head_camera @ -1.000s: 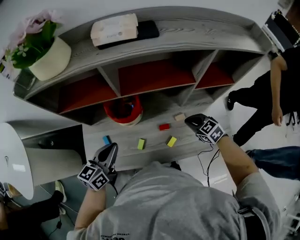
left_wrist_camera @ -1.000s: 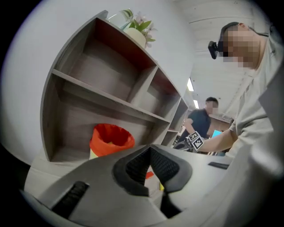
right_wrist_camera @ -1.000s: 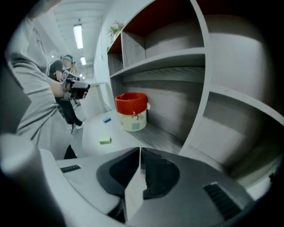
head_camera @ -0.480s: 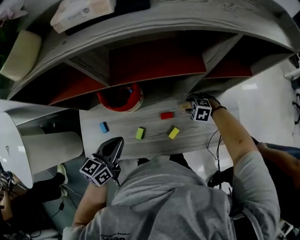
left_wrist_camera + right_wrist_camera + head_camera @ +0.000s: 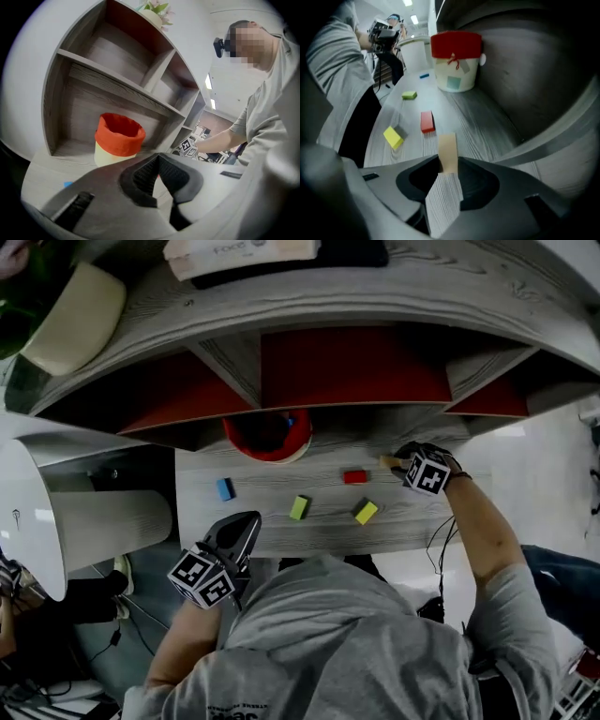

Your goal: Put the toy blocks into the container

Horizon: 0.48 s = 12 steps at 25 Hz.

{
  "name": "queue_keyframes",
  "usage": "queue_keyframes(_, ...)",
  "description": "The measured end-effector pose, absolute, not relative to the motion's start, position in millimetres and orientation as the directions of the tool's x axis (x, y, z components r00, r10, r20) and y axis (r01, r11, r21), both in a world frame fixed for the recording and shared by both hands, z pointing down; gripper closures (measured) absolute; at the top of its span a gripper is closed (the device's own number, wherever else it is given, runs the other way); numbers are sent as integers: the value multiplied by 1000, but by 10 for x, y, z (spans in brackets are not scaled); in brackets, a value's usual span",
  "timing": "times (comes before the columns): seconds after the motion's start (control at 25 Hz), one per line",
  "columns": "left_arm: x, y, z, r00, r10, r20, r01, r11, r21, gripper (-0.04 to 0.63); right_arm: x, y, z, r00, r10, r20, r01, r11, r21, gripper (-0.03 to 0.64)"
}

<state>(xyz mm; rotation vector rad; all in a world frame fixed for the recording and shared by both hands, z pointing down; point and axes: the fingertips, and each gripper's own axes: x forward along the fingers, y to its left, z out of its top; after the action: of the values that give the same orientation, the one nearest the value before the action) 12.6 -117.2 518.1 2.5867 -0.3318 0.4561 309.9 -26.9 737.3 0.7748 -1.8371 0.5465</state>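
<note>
Tan block (image 5: 447,150), four others (image 5: 299,508) on shelf (image 5: 281,531); container (image 5: 267,435) upright.

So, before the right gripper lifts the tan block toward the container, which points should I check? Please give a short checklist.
1. Tan block stands between the jaws of the right gripper, which have just been closing: ok.
2. Pads press firmly on the tan block: cannot tell.
3. Container upright on the shelf, its mouth open: ok.
4. Way to the container: only the low red block lies between, so a lifted carry should clear it: ok.
5. Left gripper shut, empty, and well away from the right one: ok.
</note>
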Motion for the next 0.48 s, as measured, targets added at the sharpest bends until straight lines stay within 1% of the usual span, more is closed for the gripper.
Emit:
queue_keyframes(0.12, 52, -1303, 5038, 923, -178, 340, -317, -853, 414, 565, 2861, -460, 6771, -315, -381, 869, -797, 604, -24, 463)
queue_keyframes(0.24, -18, -1451, 4882, 932, -216, 293, -326, -853, 409, 565, 2550, -738, 6184, -336, -477, 812, -803, 596, 18, 463)
queue_keyframes(0.48, -178, -1646, 4555, 941, -258, 219, -325, -870, 371, 565, 1692, -1430, 5297, -368, -547, 752, -763, 640, 92, 463)
